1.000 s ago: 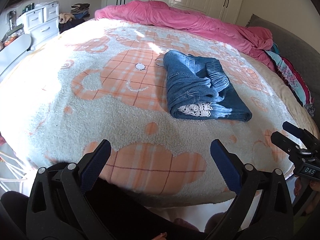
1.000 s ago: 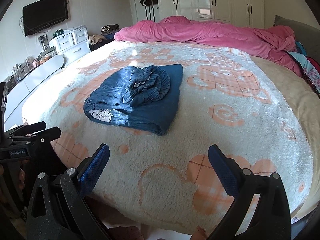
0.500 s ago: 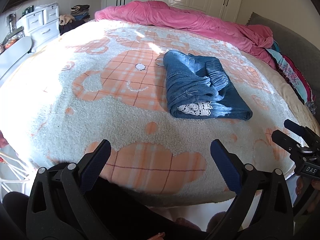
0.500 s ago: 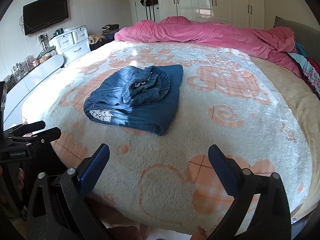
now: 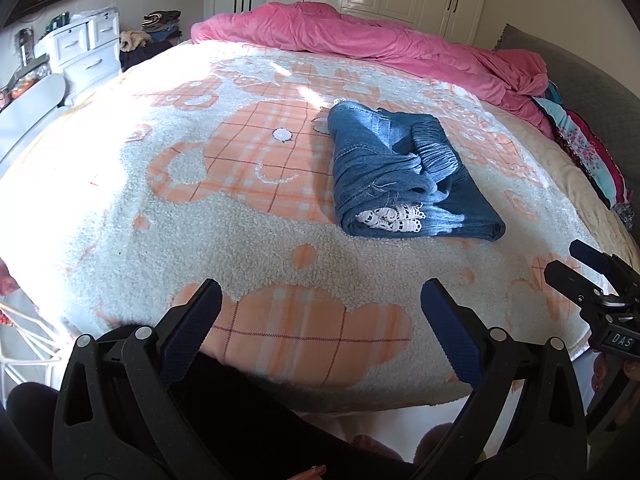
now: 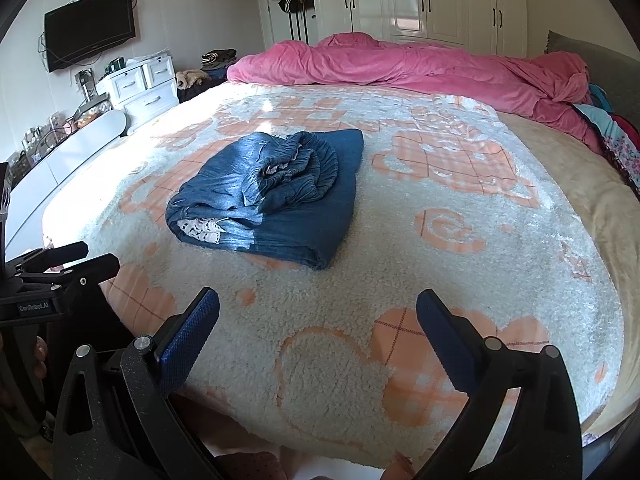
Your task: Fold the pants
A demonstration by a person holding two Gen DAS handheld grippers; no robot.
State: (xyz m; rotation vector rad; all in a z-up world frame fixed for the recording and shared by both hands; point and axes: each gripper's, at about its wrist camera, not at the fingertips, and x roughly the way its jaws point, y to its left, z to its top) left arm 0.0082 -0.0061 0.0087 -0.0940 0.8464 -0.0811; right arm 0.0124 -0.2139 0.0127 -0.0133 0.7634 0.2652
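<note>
Nothing much has moved since a second ago: both claws hang at the near edge of the bed as before, and the pants lie in the same spot. From the left wrist, the left claw (image 5: 321, 300) stands wide open with nothing between its two blue-padded fingers (image 5: 192, 328). One pair of folded blue pants (image 5: 404, 178) rests on the fleecy white and orange blanket (image 5: 240, 220), well apart from the claw, with a strip of white lace showing at the near end. One pink quilt (image 5: 380, 44) is bunched along the far side. The right claw (image 5: 580, 268) shows at the right edge. From the right wrist, the right claw (image 6: 318, 306) is likewise wide open and empty. The pants (image 6: 276, 196) lie ahead on the blanket (image 6: 440, 260); the left claw (image 6: 80, 258) shows at the left edge. One television (image 6: 90, 28) hangs on the wall.
</note>
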